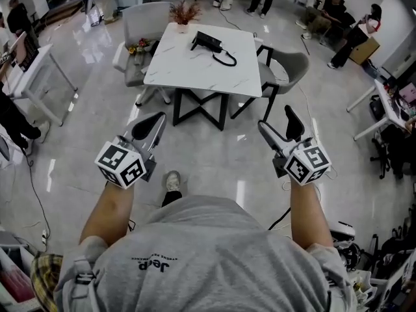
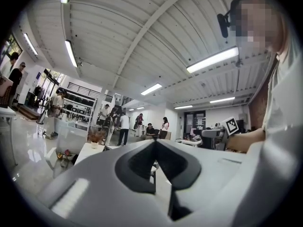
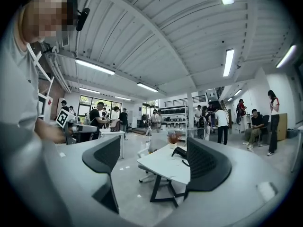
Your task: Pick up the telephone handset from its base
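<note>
Writing: the grey T-shirt (image 1: 208,259) bears a print that reads like "Jeep", upside down in the head view. The smaller line under it is too small to read. The marker cubes show only black-and-white squares.
Task's thing: the black telephone (image 1: 208,42) sits on the far part of the white table (image 1: 188,70), well apart from both grippers. Its coiled cord (image 1: 226,60) loops toward the near edge.
Hard to make out: the handset seems to lie along the base, but the line between them is too small to tell.
Left side: the left gripper (image 1: 151,127) has its jaws pressed together at the tips, with nothing between them.
Right side: the right gripper (image 1: 277,126) has its jaws spread and holds nothing.
Right gripper view only: the telephone and a potted plant (image 3: 173,137) show far off between the spread jaws.
Left gripper view only: the joined jaws fill the lower frame, and the telephone cannot be made out.
Cut off: the torso hides the legs; one shoe (image 1: 172,181) shows.
</note>
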